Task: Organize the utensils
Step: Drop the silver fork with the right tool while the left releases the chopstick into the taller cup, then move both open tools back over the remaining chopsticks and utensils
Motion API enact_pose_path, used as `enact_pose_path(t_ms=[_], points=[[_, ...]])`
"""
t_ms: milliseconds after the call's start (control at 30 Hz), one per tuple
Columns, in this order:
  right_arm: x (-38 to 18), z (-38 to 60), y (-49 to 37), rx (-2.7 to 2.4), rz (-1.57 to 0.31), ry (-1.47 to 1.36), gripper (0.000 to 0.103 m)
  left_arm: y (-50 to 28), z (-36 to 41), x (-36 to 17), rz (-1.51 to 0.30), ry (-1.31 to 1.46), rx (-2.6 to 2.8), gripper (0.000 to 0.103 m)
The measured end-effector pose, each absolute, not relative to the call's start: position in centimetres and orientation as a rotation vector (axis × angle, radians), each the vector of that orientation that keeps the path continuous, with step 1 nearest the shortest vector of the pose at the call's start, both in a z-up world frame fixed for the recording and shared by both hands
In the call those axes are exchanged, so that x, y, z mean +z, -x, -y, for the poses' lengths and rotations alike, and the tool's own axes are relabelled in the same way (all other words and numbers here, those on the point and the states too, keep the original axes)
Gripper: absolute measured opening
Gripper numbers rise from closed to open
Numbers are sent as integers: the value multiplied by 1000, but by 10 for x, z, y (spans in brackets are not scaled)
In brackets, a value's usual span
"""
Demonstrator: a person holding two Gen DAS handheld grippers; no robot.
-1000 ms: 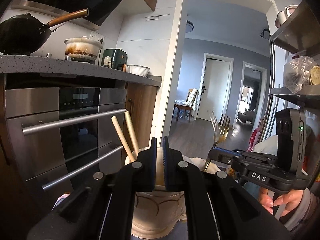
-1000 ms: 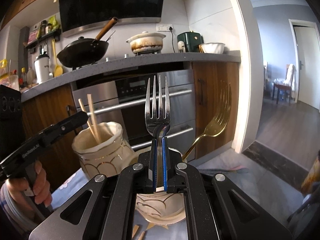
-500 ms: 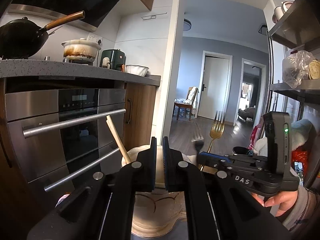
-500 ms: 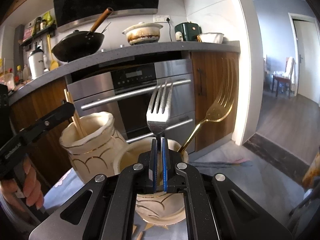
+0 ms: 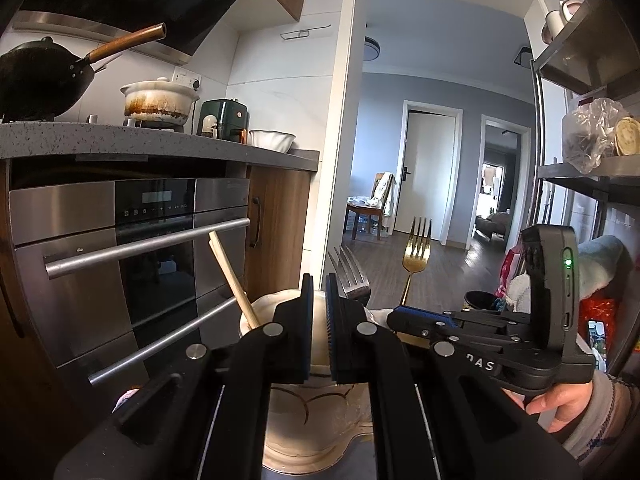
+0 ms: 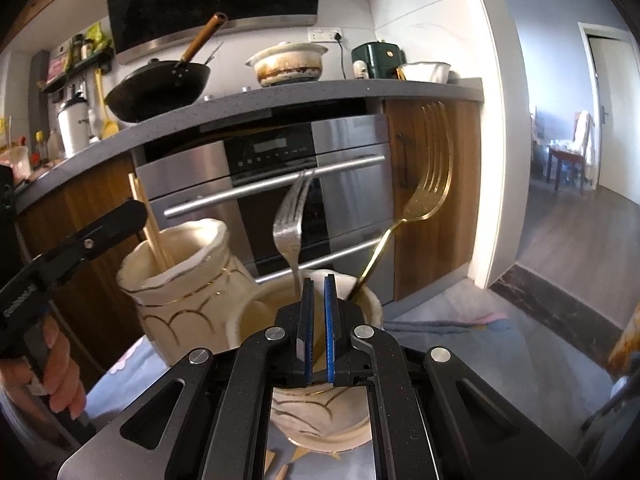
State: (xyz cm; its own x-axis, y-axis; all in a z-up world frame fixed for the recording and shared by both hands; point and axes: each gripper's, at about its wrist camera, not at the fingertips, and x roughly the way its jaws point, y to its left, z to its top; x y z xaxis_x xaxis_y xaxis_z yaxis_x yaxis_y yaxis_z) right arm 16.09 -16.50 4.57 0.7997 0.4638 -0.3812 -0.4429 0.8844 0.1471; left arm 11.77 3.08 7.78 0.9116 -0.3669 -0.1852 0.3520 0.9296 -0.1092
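Two cream vases with gold lines stand side by side on the table. The left vase [image 6: 176, 280] [image 5: 312, 420] holds wooden chopsticks [image 6: 150, 228] [image 5: 230, 276]. The near vase [image 6: 320, 420] holds a gold fork [image 6: 424, 200] [image 5: 416, 256] and a silver fork [image 6: 290, 224] [image 5: 350, 280], which leans left. The silver fork's handle drops into the vase just left of my right gripper [image 6: 316, 300] [image 5: 400, 314], which is shut over the rim with nothing seen between its pads. My left gripper [image 5: 319, 312] [image 6: 134, 216] is shut and empty at the chopstick vase's rim.
A steel oven [image 6: 280, 200] and wooden cabinets face the table under a grey counter with a wok [image 6: 160, 88] and a pot. A blue cloth [image 6: 460, 340] covers the table. Small wooden pieces [image 6: 276, 464] lie at the near edge. A metal shelf [image 5: 592, 168] stands on the right.
My right gripper came down with the silver fork to the near vase. The fork went from upright between the pads to leaning left in the vase, outside them. The left gripper stayed put.
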Motion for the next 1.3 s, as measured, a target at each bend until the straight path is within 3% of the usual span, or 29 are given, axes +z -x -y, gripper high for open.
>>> enact_pose_path(t_ms=[167, 233, 400, 433, 467, 500, 533, 567, 633, 733, 800, 1300], points=[[65, 170, -144, 475, -372, -45, 14, -110, -27, 87, -202, 38, -323, 9], [73, 174, -131, 475, -354, -47, 20, -102, -28, 90, -203, 36, -312, 22], [81, 184, -104, 469, -340, -37, 35, -77, -29, 90, -222, 12, -282, 29], [82, 187, -99, 468, -339, -37, 42, -74, -29, 90, -226, 13, -275, 36], [83, 189, -94, 464, -340, -37, 56, -69, -30, 90, -231, 16, -269, 42], [84, 191, -90, 461, -341, -39, 64, -65, -31, 91, -233, 20, -267, 55], [84, 194, -87, 458, -344, -44, 82, -58, -32, 91, -229, 23, -265, 62], [85, 196, -83, 457, -346, -48, 90, -53, -31, 92, -228, 19, -266, 64], [85, 201, -74, 444, -352, -44, 95, -44, -29, 94, -228, -5, -257, 75], [83, 207, -63, 425, -357, -31, 97, -32, -27, 98, -218, -25, -249, 92], [84, 212, -57, 408, -360, -29, 98, -22, -25, 101, -216, -31, -261, 98], [53, 265, -28, 275, -460, -39, 98, -5, -9, 67, -395, -59, -289, 98]])
